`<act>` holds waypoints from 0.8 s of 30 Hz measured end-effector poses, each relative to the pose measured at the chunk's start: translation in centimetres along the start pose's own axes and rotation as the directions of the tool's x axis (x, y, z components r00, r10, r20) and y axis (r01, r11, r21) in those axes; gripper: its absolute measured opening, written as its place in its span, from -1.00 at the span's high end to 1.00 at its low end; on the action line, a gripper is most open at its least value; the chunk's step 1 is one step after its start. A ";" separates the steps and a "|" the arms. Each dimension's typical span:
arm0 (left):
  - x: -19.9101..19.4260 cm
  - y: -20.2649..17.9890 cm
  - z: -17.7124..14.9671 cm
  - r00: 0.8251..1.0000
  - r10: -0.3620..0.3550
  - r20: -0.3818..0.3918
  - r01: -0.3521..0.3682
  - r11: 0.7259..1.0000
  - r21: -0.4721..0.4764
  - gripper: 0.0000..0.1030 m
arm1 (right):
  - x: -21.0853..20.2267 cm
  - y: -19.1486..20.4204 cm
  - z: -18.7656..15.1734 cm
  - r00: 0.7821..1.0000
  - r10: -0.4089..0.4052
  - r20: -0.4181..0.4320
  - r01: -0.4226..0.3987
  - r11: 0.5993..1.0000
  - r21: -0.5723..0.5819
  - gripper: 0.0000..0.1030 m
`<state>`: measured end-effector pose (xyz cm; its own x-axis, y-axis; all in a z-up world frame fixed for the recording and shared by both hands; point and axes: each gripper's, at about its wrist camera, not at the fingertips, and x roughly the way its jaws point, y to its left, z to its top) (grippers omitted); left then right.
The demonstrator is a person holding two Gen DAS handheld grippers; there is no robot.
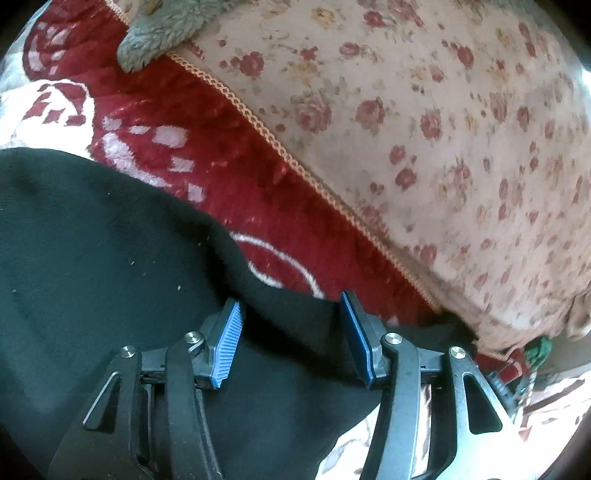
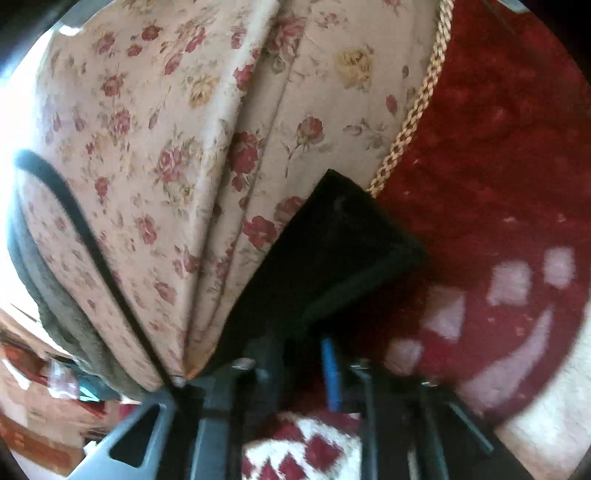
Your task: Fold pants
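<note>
The black pants (image 1: 92,240) lie spread on a red-and-white plush blanket (image 1: 192,122), filling the lower left of the left wrist view. My left gripper (image 1: 291,332) is open just over their edge. Its blue pads (image 1: 227,347) stand apart on either side of the black cloth without pressing it. In the blurred right wrist view a corner of the pants (image 2: 343,240) sticks up and away from my right gripper (image 2: 299,347). That gripper looks shut on the cloth, which runs down between a dark finger and a blue pad (image 2: 330,369).
A floral cushion (image 1: 443,147) with braided trim (image 1: 273,136) borders the blanket on the right. A grey fluffy item (image 1: 162,29) lies at the top. In the right wrist view, floral cushions (image 2: 147,166) rise on the left with grey fleece (image 2: 55,314) below them, and the red blanket (image 2: 498,166) spreads to the right.
</note>
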<state>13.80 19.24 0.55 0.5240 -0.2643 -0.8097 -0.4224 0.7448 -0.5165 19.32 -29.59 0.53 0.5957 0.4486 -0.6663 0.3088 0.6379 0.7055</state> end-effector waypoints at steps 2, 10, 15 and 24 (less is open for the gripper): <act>0.3 0.1 0.1 1.000 0.004 0.011 -0.005 1.000 0.008 0.74 | -0.7 0.2 -0.1 0.999 0.040 0.014 -0.040 0.999 -0.016 0.88; -2.0 0.0 -0.5 0.996 -0.038 0.083 0.033 0.998 0.055 0.90 | -6.9 3.2 -0.4 0.992 0.113 0.059 -0.101 0.979 -0.175 0.90; -5.1 -1.1 -1.8 0.990 -0.052 0.132 0.038 0.994 0.107 0.90 | -10.1 4.2 -1.5 0.987 0.143 0.068 -0.126 0.969 -0.212 0.90; -11.9 -2.6 -6.5 0.976 -0.094 0.196 0.052 0.976 0.211 0.91 | -17.4 4.0 -4.3 0.978 0.186 0.095 -0.159 0.958 -0.240 0.90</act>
<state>3.85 16.51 9.72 0.6960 -0.2085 -0.6871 -0.2286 0.8428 -0.4873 7.03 -32.16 13.90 0.7101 0.4981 -0.4977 0.0230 0.6901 0.7234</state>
